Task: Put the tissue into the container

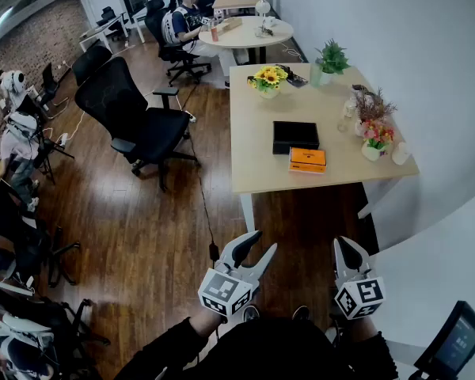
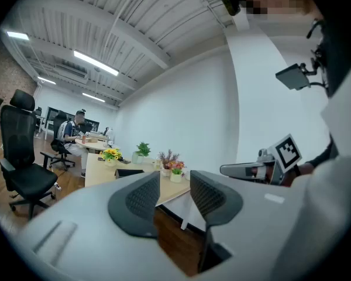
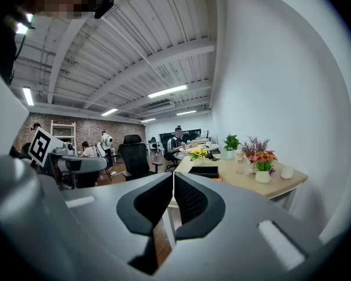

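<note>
A wooden table (image 1: pixel 257 125) stands well ahead of me, and on it lie a black open box (image 1: pixel 295 135) and a flat orange box (image 1: pixel 308 160). I cannot make out a tissue at this distance. Both grippers hang close to my body over the wood floor, far short of the table. My left gripper (image 1: pixel 253 248) is open, with a clear gap and nothing between its jaws (image 2: pixel 174 177). My right gripper (image 1: pixel 347 248) is shut and empty (image 3: pixel 173 177). The black box (image 3: pixel 203 171) also shows in the right gripper view.
Pots of flowers (image 1: pixel 267 78), a green plant (image 1: pixel 331 58) and a white cup (image 1: pixel 400 153) sit on the table. A black office chair (image 1: pixel 134 117) stands to its left. A person sits at a round table (image 1: pixel 245 32) behind. A white wall runs along the right.
</note>
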Tool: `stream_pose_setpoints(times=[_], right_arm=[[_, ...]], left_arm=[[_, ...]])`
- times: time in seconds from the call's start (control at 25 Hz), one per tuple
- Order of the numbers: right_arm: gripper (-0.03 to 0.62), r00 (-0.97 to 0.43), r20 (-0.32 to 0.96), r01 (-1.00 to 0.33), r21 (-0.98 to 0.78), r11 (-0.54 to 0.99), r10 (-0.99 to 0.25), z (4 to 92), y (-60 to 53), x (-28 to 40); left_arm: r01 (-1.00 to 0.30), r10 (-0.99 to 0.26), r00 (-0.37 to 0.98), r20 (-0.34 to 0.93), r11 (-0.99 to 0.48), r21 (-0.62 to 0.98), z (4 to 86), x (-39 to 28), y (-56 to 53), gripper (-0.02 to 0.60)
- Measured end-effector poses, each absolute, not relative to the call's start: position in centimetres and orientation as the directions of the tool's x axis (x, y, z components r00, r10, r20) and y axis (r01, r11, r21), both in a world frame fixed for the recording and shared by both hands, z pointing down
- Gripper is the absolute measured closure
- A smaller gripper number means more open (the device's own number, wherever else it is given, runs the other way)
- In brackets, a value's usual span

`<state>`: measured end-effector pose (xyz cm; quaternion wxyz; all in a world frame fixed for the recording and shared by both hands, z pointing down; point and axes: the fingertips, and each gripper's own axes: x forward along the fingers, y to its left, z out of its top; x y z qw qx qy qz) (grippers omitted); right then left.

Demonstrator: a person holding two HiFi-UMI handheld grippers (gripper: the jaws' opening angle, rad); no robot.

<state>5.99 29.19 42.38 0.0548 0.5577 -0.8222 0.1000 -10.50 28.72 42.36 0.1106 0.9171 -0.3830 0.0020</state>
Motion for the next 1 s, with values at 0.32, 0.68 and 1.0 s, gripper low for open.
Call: stream_pose_setpoints(times=[0.32,0.68,1.0], right_arm=[[0.454,-0.321,0.262,-0.947,-0.051,0.319,-0.91,44.8,25.8,6.4],[0.364,-0.338,0.29,-0.941,-0.102,0.322,-0.895,49.8,13.5,11.9],[0.348,-0.454,0.372,-0.89,-0.156,0.428,-0.81,54.0,1.7,15.6]], left_arm=[[-0.737,-0.744,0.658,0.118,-0.605,0.3,44.9,-14.7,23.3,0.368],[-0.809,-0.774,0.585,0.242,-0.534,0.247,48.5,-12.8,14.1,0.285],[-0.856,-0.762,0.516,0.391,-0.444,0.264,52.6,-7.3,3.9,0.282]])
